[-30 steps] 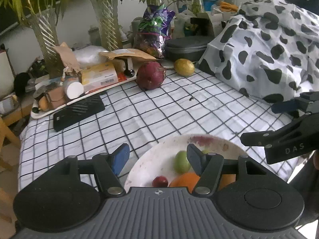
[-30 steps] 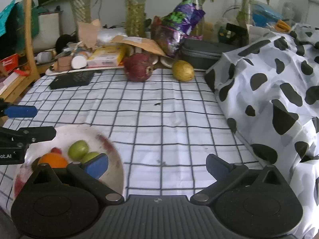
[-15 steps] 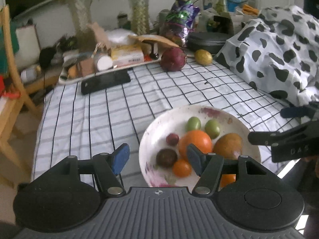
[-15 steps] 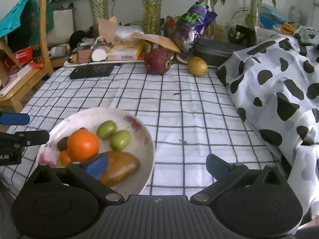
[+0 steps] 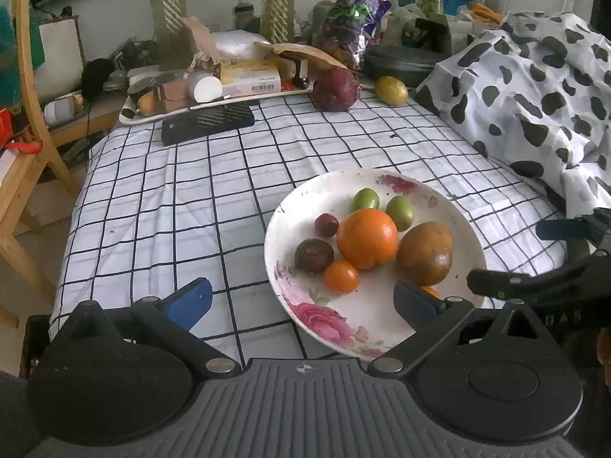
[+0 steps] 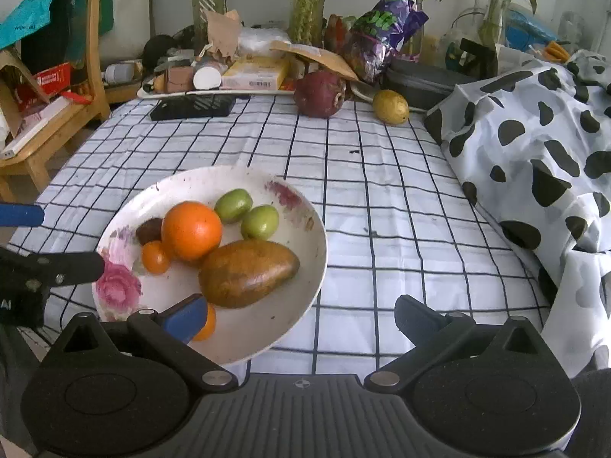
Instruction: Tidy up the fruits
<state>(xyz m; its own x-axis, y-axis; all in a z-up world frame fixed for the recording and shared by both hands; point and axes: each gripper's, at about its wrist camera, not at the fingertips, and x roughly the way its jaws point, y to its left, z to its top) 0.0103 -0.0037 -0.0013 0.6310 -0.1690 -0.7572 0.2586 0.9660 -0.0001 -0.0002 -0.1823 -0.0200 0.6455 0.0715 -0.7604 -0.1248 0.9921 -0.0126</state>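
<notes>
Fruits, among them a large orange [image 5: 367,237], two green ones and a brown mango [image 5: 424,253], lie on a white flowered plate [image 5: 328,316] at lower centre on the checked tablecloth [image 5: 191,198]. Left gripper [image 5: 301,299] is opening, nothing between its jaws; right gripper [image 6: 301,315] stands wide open, holding nothing.

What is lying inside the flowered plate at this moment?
The plate holds a large orange, two green fruits, a brown mango, a small orange fruit and two dark round fruits. One more orange fruit is partly covered by a gripper finger.
</notes>
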